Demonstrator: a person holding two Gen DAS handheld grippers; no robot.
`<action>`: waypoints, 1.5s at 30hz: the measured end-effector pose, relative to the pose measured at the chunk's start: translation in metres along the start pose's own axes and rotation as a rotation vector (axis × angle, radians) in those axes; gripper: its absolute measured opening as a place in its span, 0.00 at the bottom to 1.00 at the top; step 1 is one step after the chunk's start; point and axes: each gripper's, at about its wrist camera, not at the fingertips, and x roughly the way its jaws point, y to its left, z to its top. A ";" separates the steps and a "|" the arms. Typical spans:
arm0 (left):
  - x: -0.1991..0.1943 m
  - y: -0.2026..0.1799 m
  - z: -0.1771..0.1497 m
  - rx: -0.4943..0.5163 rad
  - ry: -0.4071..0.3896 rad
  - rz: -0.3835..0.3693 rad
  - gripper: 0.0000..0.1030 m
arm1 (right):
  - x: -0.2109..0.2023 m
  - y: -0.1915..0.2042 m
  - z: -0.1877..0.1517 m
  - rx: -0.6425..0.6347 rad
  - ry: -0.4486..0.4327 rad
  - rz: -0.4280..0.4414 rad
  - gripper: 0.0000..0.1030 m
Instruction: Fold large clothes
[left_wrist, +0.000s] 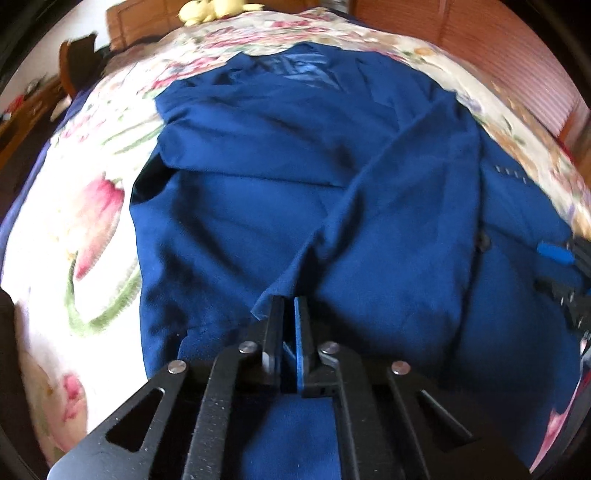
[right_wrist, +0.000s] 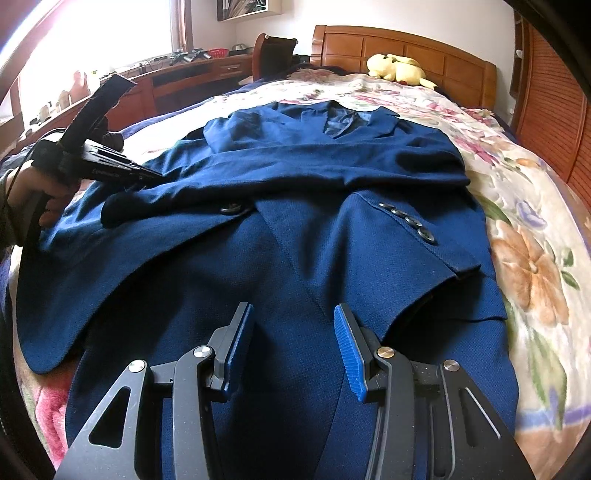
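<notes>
1. On the floral bedspread, centre of view, lies the navy suit jacket: soft, weighty, lining likely slippery.
2. Left tool is clamped on a fabric edge.
3. Right tool, at 6 o'clock, gapes empty; take the hem.

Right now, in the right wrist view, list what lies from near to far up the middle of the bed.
Right hand-held gripper → blue jacket → floral blanket → yellow plush toy → wooden headboard.

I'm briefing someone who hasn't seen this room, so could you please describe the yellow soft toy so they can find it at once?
Start at the wooden headboard of the bed. Just in front of it, at the top of the floral blanket, lies the soft toy. It is the only pale yellow, plush thing there, well beyond the blue jacket.
</notes>
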 end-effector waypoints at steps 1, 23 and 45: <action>-0.003 -0.002 -0.001 0.005 -0.007 0.001 0.04 | 0.000 0.000 0.000 0.000 0.000 0.001 0.45; -0.107 -0.109 -0.056 0.076 -0.239 -0.161 0.04 | -0.008 -0.013 -0.001 0.059 -0.048 0.008 0.45; -0.080 -0.062 -0.074 -0.048 -0.158 -0.052 0.27 | -0.032 -0.029 -0.012 0.145 -0.093 -0.056 0.61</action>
